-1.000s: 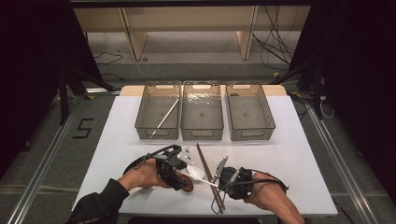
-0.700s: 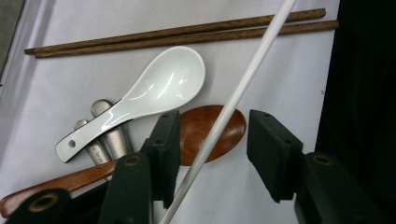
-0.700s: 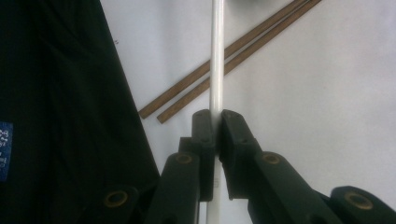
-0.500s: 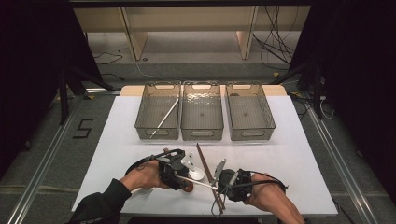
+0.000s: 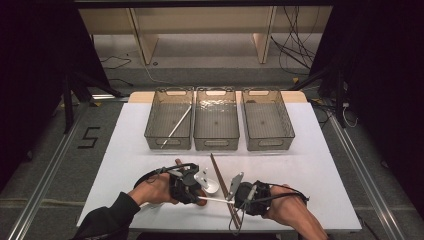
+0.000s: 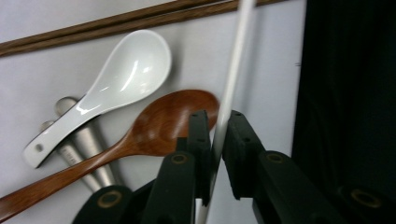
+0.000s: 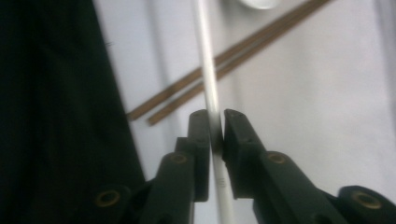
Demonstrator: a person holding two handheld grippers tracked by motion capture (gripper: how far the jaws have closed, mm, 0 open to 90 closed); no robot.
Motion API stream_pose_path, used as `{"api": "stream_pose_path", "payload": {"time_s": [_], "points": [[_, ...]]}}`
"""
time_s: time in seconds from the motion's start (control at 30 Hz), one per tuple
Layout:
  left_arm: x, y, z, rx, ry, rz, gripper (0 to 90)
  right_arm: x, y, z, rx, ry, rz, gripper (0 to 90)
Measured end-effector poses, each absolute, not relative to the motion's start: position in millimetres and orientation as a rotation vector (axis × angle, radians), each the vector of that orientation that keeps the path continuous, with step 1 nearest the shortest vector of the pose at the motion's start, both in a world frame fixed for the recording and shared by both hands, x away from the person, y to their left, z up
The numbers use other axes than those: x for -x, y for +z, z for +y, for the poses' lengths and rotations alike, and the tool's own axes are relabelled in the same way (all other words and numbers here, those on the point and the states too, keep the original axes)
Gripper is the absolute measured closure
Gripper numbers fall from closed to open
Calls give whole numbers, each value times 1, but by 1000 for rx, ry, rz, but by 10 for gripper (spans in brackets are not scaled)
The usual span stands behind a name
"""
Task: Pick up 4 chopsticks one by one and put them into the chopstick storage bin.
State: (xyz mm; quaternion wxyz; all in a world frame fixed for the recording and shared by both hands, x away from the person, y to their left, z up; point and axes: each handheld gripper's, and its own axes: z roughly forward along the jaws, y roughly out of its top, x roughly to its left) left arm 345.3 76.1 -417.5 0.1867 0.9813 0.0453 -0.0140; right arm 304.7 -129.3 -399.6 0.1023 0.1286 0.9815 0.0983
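Observation:
A thin white chopstick (image 5: 216, 200) spans the gap between my two grippers near the table's front edge. My left gripper (image 6: 215, 123) has just been closing, and its pads now press on one end of the white chopstick (image 6: 233, 79). My right gripper (image 7: 215, 121) has just been opening a little. The white chopstick (image 7: 205, 56) is still between its pads, which lie against it. Under the left gripper lie a white ceramic spoon (image 6: 121, 79), a wooden spoon (image 6: 163, 121) and two metal handles (image 6: 84, 154). A pair of brown chopsticks (image 5: 220, 180) lies between the hands.
Three clear bins stand in a row at the back. The left bin (image 5: 150, 131) holds another white chopstick (image 5: 176, 127). Nothing shows inside the middle bin (image 5: 216, 145) or the right bin (image 5: 290, 134). The white table top (image 5: 320, 165) ends just in front of both hands.
The left gripper's jaws have closed in on the white chopstick that the right gripper holds out. Both hands have stayed where they were.

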Motion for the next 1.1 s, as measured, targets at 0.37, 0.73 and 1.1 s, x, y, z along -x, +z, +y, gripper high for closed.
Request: {"api": "stream_pose_path", "payload": {"time_s": [0.37,0.73,1.1], "points": [[-359,-412,96,-2719,32,299,855,-320,-388,-148,-695,570,2758,366],[-374,-397,119,-2591,102,525,855,-319,-395,-159,-906,681,2674,286],[-400,-387,147,-2444,203,792,855,-321,-411,-168,-1025,645,2671,261]]}}
